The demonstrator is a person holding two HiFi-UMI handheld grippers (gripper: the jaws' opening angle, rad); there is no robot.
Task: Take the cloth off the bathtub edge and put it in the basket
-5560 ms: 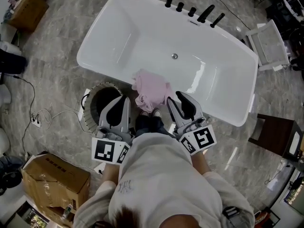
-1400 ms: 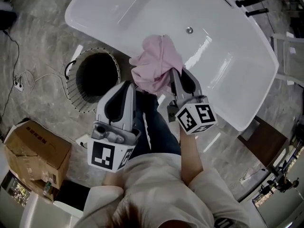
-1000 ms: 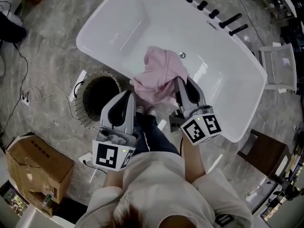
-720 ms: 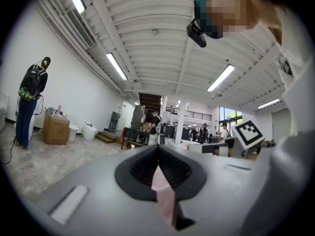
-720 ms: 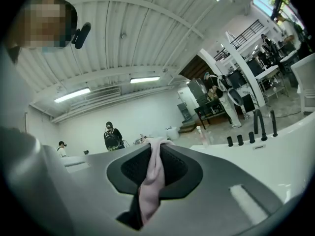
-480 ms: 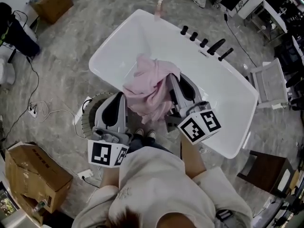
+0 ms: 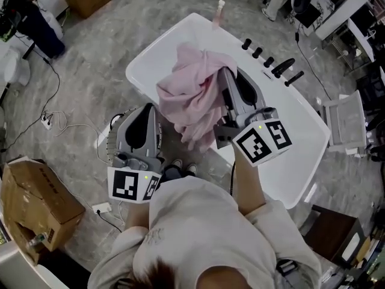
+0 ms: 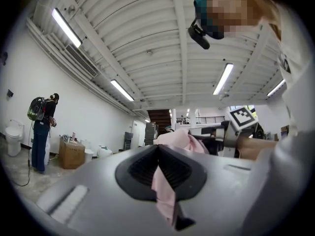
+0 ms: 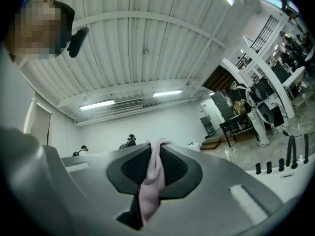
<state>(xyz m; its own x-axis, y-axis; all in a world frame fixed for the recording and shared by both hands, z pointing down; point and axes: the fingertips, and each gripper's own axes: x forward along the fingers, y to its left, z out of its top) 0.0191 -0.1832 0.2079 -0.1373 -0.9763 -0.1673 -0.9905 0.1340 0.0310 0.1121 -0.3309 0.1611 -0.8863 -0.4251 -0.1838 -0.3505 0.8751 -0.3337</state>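
I have both jaws pinched shut on the pink cloth, which hangs bunched between my left gripper and right gripper, over the bathtub's left end. Only the head view shows the basket, under the left gripper.

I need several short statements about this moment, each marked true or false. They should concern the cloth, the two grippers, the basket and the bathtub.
1. The pink cloth lies flat on the edge of the bathtub. False: it hangs lifted above the tub.
2. The right gripper is shut on the cloth. True.
3. The left gripper is empty. False: pink fabric is pinched between its jaws.
4. The basket stands on the floor beside the bathtub, under the left gripper. True.
5. The cardboard box sits inside the bathtub. False: it is on the floor, at the person's left.
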